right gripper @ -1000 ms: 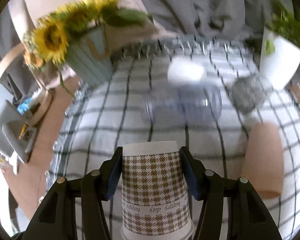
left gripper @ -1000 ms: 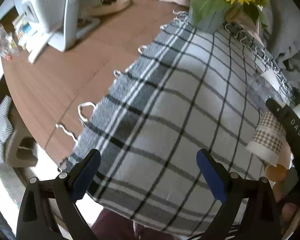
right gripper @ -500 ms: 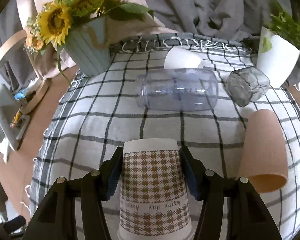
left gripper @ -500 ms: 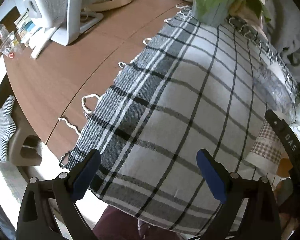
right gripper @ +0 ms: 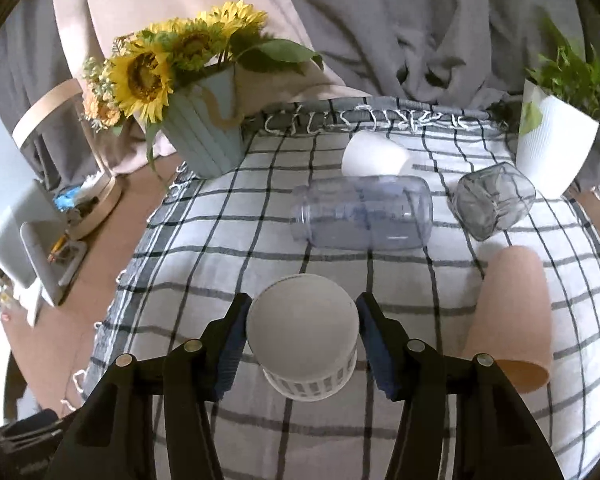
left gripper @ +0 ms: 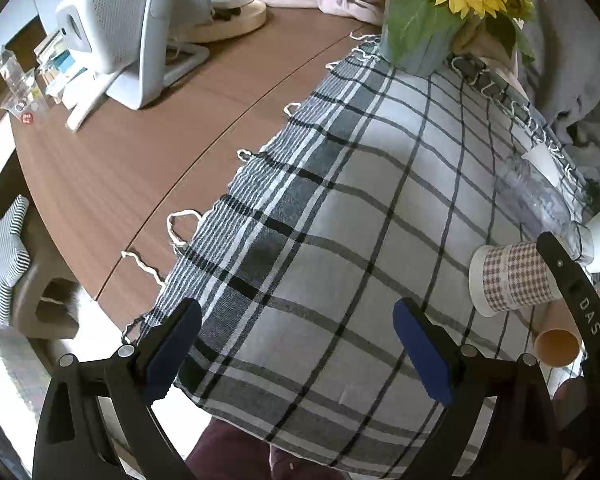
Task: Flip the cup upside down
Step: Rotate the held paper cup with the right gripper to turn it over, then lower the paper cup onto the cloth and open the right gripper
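Observation:
My right gripper (right gripper: 302, 344) is shut on a brown houndstooth paper cup (right gripper: 303, 340). In the right wrist view its white base faces the camera and its rim points down toward the checked cloth (right gripper: 204, 272). In the left wrist view the same cup (left gripper: 512, 282) shows at the right edge, lying sideways in the air above the cloth (left gripper: 340, 240), beside the right gripper's black arm. My left gripper (left gripper: 296, 344) is open and empty, hovering over the cloth's near edge.
On the cloth lie a clear plastic jar (right gripper: 362, 216), a white cup (right gripper: 374, 158), a glass tumbler (right gripper: 494, 200) and a peach cup (right gripper: 510, 316). A sunflower pot (right gripper: 204, 136) stands at the back left, a white plant pot (right gripper: 552, 140) at the back right. A white speaker (left gripper: 128, 40) sits on the wooden table (left gripper: 120, 160).
My right gripper has turned the houndstooth cup: its patterned side faced the camera before, now its white base does. The left view has shifted slightly.

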